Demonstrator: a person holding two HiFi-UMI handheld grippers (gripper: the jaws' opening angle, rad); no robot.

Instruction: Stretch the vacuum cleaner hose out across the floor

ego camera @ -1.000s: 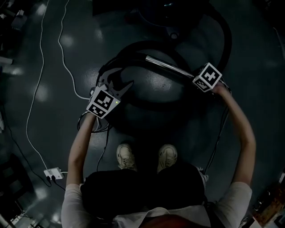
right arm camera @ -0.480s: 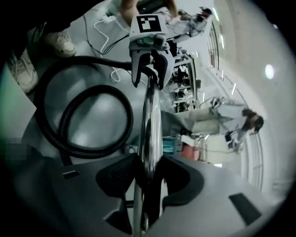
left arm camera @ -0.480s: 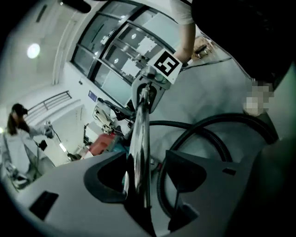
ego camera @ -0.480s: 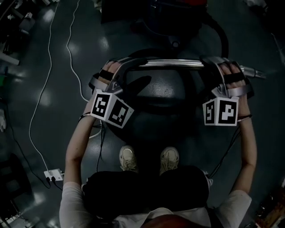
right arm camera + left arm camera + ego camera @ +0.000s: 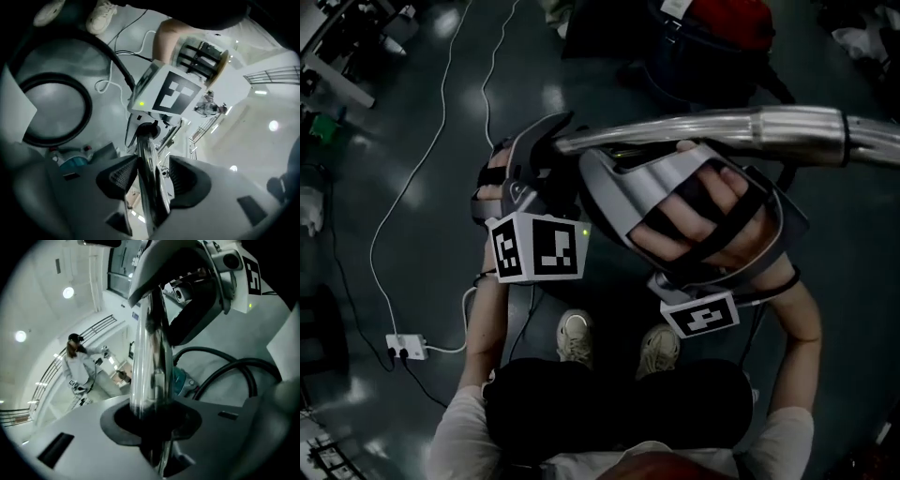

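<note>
**A:** How do the arms sit?

**B:** In the head view the left arm (image 5: 483,328) and right arm (image 5: 797,323) reach from 6 o'clock toward 12. The left hand (image 5: 492,183) is at 10 o'clock. The right hand (image 5: 698,220) is near centre, large and close under the camera.

**A:** And the grippers?

**B:** The left hand-held gripper (image 5: 150,418) has just been closing, and its pads clamp the metal tube (image 5: 750,127). The right hand-held gripper (image 5: 145,176) has also been closing and grips the same tube nearer 3 o'clock.

**A:** Where is the hose?

**B:** The hose (image 5: 87,107) lies looped on the floor (image 5: 56,108), at 9 o'clock in the right gripper view and near the vacuum (image 5: 72,165).

**A:** Anything unclear?

**B:** From the head view the right hand covers the hose, and the tube is cut off at 3 o'clock. That view is dim.
</note>
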